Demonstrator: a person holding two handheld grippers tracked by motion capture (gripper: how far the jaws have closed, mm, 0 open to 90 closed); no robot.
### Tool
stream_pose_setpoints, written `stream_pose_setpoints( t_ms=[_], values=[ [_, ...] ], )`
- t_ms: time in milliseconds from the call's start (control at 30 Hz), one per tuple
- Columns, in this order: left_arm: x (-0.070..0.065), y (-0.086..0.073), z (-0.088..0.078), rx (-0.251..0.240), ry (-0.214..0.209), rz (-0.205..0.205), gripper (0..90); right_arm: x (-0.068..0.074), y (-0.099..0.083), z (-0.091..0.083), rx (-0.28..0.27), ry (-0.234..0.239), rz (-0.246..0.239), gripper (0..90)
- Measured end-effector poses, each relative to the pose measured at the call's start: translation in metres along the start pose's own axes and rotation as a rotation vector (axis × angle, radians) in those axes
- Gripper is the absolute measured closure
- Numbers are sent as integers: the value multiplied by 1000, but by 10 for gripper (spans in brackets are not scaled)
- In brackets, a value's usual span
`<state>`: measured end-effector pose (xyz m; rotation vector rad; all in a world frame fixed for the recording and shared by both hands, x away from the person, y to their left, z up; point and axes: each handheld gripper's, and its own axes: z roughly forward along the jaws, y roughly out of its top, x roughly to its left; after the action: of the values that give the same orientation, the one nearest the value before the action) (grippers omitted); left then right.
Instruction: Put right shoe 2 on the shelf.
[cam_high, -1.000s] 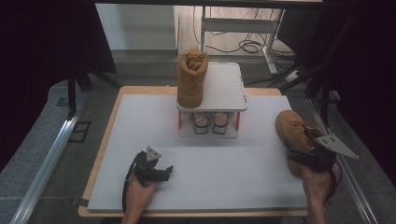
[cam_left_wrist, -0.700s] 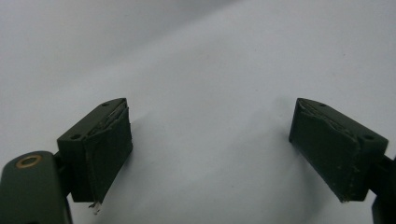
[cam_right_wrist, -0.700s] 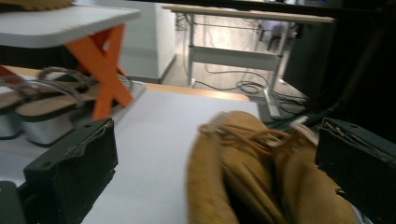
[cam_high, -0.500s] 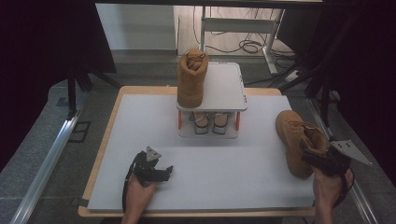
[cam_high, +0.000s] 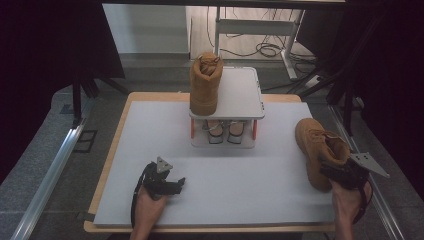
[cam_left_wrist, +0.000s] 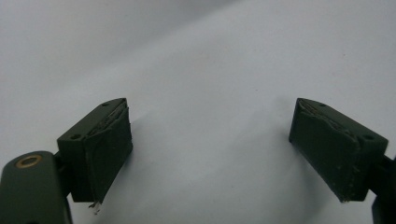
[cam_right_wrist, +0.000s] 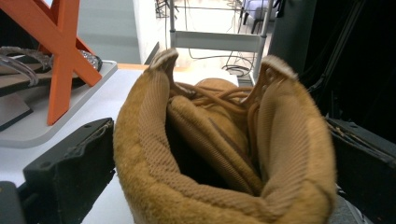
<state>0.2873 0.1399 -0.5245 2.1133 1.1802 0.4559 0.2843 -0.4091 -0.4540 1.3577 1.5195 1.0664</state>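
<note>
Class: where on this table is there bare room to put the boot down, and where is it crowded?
Free: the wide white mat between the left tool and the boot, and left of the rack. Crowded: the rack's top, half taken by another boot.

High view dim, dark curtains at both sides, brighter floor at back; white table mat (cam_high: 220, 195) evenly lit, soft shadows. Left gripper view soft, slightly blurred, faint shadows beside black jaws. Right gripper view: near boot collar (cam_right_wrist: 224, 186) sharp, background overexposed.
</note>
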Motion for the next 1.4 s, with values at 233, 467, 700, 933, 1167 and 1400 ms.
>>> stream_pose_setpoints(
  t_ms=[233,467,700,933,1167,1400],
  values=[
    [0,0,0,0,0,1,128,0,-7,8,4,5,29,0],
    [0,0,0,0,0,1,128,0,-14,16,5,19,35,0],
    [0,0,0,0,0,1,128,2,-16,17,-4,-19,27,68],
    [0,0,0,0,0,0,128,2,-19,12,-20,-16,42,225],
    [0,0,0,0,-1,1,129,1,-22,10,-43,16,32,385],
    [0,0,0,0,-1,0,128,1,-21,9,-34,22,29,467]
  ],
)
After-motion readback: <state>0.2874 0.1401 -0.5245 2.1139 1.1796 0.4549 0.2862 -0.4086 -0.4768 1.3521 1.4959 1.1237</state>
